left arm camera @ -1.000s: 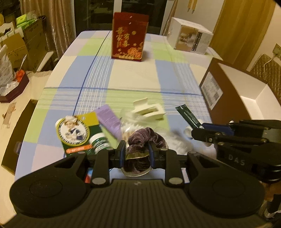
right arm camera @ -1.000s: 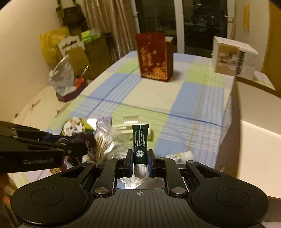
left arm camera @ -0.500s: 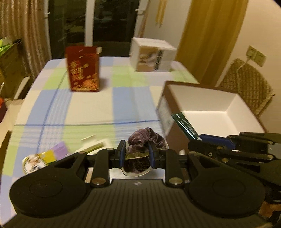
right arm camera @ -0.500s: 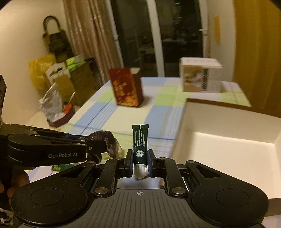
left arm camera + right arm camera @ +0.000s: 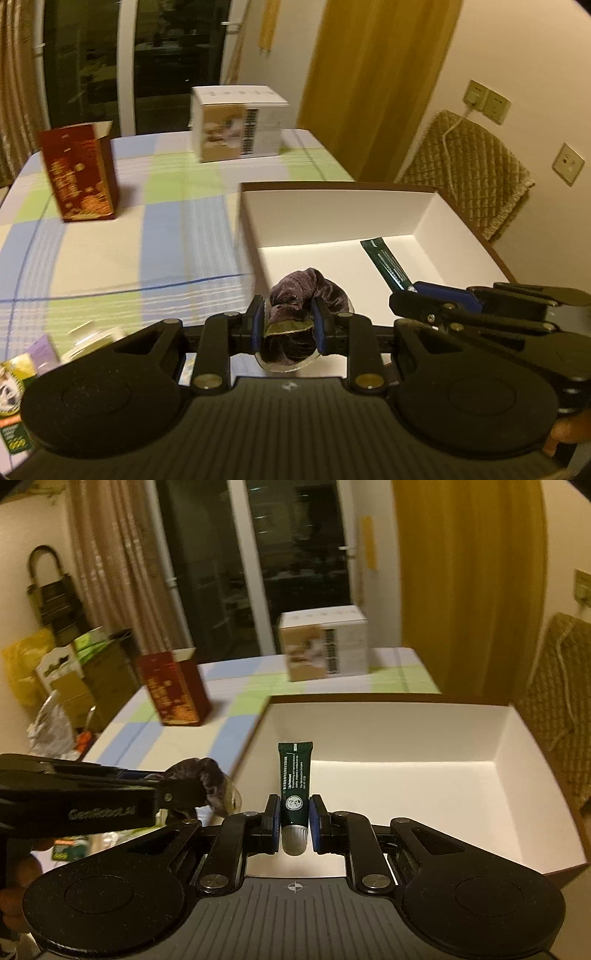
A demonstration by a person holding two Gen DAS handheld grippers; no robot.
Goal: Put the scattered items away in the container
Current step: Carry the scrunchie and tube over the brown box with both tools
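Open white box (image 5: 406, 790) at twelve o'clock of both grippers, stiff card and light. Left gripper (image 5: 288, 325) clamped on purple velvet scrunchie (image 5: 299, 295), soft and squashy, pinched through its bunched middle above the box's near left corner. Right gripper (image 5: 294, 821) closed on small dark green tube (image 5: 294, 779), light, slick and dentable, taken just above its cap, tail at twelve o'clock over the box.

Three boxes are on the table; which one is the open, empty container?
The wide white-lined box nearest both grippers, open-topped and shallow; the red box and white carton stand tall beyond it.
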